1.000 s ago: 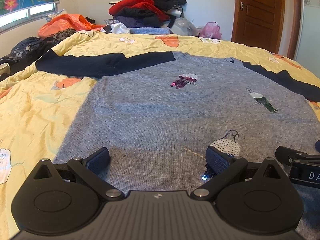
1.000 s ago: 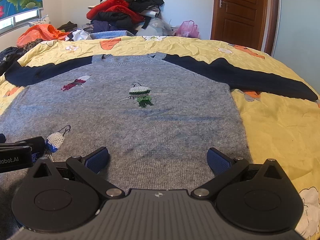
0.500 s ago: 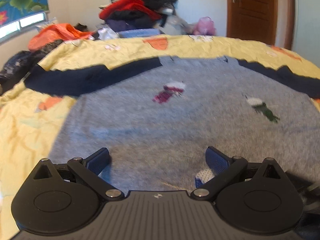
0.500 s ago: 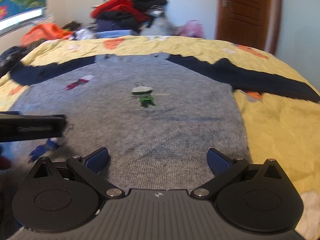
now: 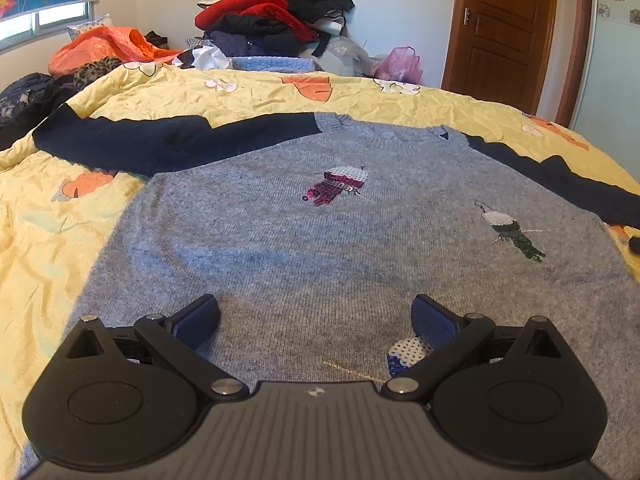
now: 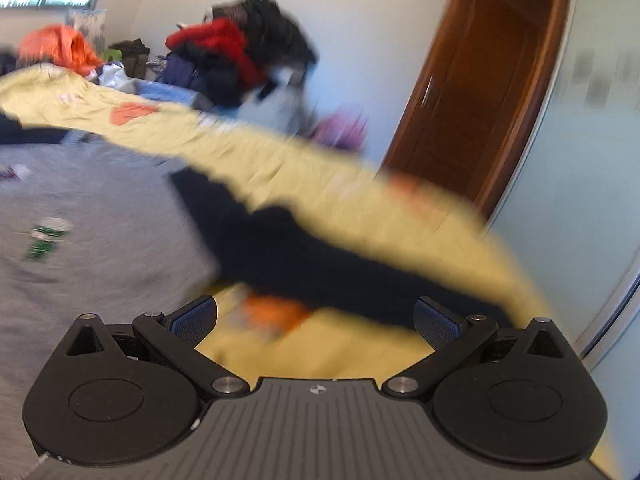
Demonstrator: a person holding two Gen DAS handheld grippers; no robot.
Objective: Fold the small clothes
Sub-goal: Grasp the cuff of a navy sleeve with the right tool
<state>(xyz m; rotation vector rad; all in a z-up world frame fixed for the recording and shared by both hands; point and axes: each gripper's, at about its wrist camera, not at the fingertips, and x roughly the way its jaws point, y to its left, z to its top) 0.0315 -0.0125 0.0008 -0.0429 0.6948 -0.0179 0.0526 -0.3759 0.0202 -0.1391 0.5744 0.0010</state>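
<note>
A grey knit sweater (image 5: 320,248) with navy sleeves and sequin motifs lies flat, front up, on a yellow bedspread (image 5: 48,240). My left gripper (image 5: 316,318) is open and empty, low over the sweater's lower body near its hem. Its left navy sleeve (image 5: 160,144) stretches out to the left. My right gripper (image 6: 316,318) is open and empty, above the bedspread just below the sweater's right navy sleeve (image 6: 320,256). The right wrist view is blurred by motion; the grey body (image 6: 100,216) shows at its left.
A heap of red and black clothes (image 5: 276,20) is piled past the far edge of the bed. An orange bag (image 5: 104,48) and dark clothes lie at the far left. A brown wooden door (image 5: 504,32) stands at the right.
My right gripper has swung to the right, from over the sweater's lower body to the right sleeve. My left gripper has shifted slightly back and left. Both stay open.
</note>
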